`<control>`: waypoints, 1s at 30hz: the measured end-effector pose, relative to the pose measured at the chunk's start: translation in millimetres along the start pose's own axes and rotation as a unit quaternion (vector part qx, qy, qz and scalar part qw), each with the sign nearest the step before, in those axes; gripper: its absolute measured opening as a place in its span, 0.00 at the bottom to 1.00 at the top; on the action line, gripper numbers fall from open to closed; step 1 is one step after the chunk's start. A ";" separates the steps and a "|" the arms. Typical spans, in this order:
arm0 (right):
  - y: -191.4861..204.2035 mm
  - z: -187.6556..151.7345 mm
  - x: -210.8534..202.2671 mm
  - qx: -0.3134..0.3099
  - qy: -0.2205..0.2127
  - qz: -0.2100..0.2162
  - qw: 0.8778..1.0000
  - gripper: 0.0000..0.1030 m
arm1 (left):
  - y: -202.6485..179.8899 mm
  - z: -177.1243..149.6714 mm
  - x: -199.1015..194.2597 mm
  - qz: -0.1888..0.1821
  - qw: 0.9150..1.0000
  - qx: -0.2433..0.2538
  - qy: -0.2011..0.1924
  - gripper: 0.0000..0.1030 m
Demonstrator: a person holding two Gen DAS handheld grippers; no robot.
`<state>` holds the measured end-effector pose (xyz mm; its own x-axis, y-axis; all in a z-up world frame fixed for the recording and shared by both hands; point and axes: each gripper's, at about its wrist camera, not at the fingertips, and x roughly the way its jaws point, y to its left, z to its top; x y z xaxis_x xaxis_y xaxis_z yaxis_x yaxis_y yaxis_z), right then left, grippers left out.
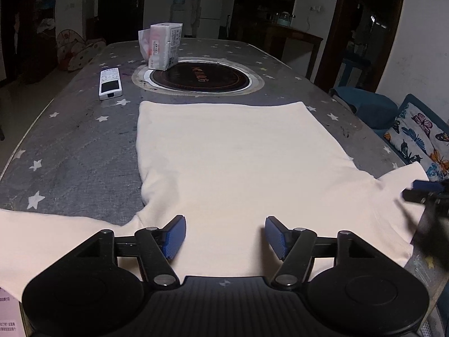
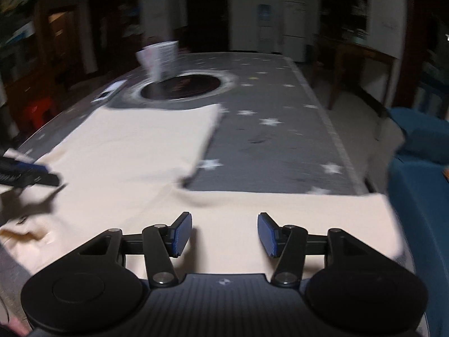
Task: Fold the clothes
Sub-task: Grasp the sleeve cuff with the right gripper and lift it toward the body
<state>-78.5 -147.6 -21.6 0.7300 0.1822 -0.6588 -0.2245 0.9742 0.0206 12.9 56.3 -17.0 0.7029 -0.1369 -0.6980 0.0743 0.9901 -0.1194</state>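
A cream T-shirt (image 1: 224, 163) lies flat on the grey star-patterned table (image 1: 70, 146), hem far, both sleeves spread to the sides near me. My left gripper (image 1: 225, 236) is open and empty, low over the shirt's near middle. My right gripper (image 2: 225, 233) is open and empty over the shirt's right sleeve (image 2: 294, 210); the shirt body (image 2: 134, 146) lies to its left. The right gripper shows at the right edge of the left wrist view (image 1: 426, 193), and the left gripper shows at the left edge of the blurred right wrist view (image 2: 28, 175).
A white remote (image 1: 110, 83) and a tissue pack (image 1: 164, 45) lie beyond the shirt, the pack on the rim of a round black hotplate (image 1: 200, 77). A blue sofa with a butterfly cushion (image 1: 421, 140) stands right of the table (image 2: 280, 140).
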 end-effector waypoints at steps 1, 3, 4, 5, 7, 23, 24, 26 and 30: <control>-8.8 -1.0 -0.5 0.007 -0.001 -0.021 1.000 0.51 | -0.5 0.0 0.4 0.001 1.000 0.001 0.000 0.67; -28.0 -4.5 -2.0 0.024 0.003 -0.058 0.998 0.51 | -2.2 0.1 1.2 0.002 1.000 0.004 0.001 0.69; -37.3 -6.4 -2.7 0.036 0.005 -0.073 0.997 0.51 | -3.0 0.4 1.7 0.003 1.000 0.005 0.001 0.70; -46.9 -8.3 -3.0 0.050 0.008 -0.087 0.995 0.51 | -3.7 0.5 1.8 0.003 1.000 0.006 0.001 0.71; -65.7 -12.1 -4.3 0.080 0.010 -0.105 0.991 0.51 | -4.6 0.6 1.6 0.004 1.000 0.006 0.002 0.71; -148.6 -48.3 -6.3 0.304 -0.010 -0.034 0.952 0.37 | -8.7 1.2 -10.4 0.004 1.000 0.011 -0.001 0.74; -151.2 -51.3 -7.2 0.317 -0.016 -0.029 0.948 0.30 | -10.3 0.9 -11.8 0.002 1.000 0.013 -0.002 0.75; -152.6 -53.6 -9.3 0.328 -0.025 -0.023 0.944 0.21 | -13.4 0.4 -14.6 -0.002 1.000 0.017 -0.004 0.75; -144.8 -48.7 -15.8 0.301 -0.042 -0.045 0.951 0.06 | -21.1 -1.6 -19.1 -0.011 1.000 0.025 -0.004 0.78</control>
<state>-89.0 -298.0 -50.8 0.7836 0.0801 -0.6160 0.2336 0.8809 0.4117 -3.2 37.9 -2.3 0.7069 -0.1588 -0.6893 0.1251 0.9872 -0.0991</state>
